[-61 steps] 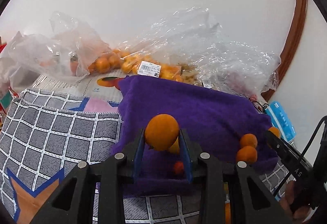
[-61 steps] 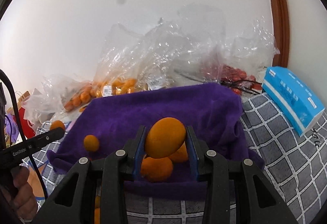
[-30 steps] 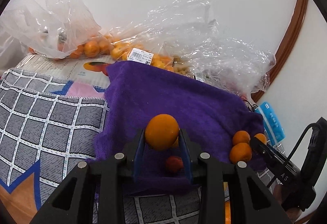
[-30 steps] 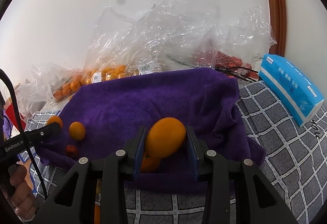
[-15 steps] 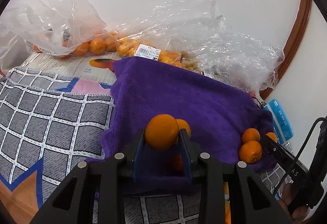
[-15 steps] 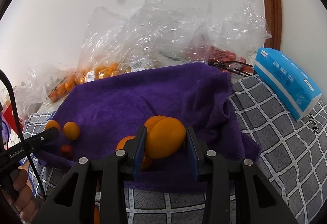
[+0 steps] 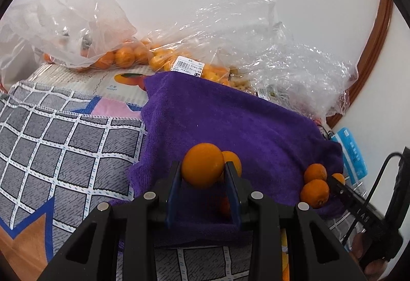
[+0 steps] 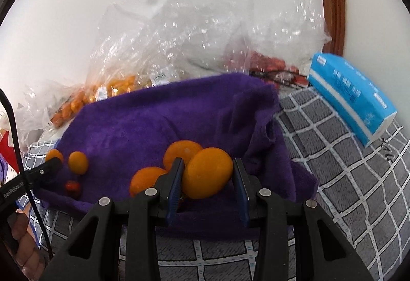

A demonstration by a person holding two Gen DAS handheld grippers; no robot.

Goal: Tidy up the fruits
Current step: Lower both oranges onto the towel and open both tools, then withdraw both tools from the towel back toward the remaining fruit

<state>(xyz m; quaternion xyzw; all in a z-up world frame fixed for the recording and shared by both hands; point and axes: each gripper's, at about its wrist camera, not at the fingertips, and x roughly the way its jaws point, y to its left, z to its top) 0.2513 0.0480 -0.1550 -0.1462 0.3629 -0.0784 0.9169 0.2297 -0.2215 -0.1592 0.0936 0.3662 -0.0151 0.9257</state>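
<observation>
Left gripper (image 7: 202, 173) clamps an orange (image 7: 202, 165); right gripper (image 8: 208, 174) clamps another orange (image 8: 207, 173); labels unreadable.

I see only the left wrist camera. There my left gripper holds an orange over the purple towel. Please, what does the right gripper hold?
Observer: The right gripper is shut on an oval orange.
Operator: Are other fruits near it?
Observer: Yes, two oranges lie on the towel, just left of the held one.
Operator: What is in the bag at the back right?
Observer: Red fruits show through the bag; I cannot tell their kind.
</observation>
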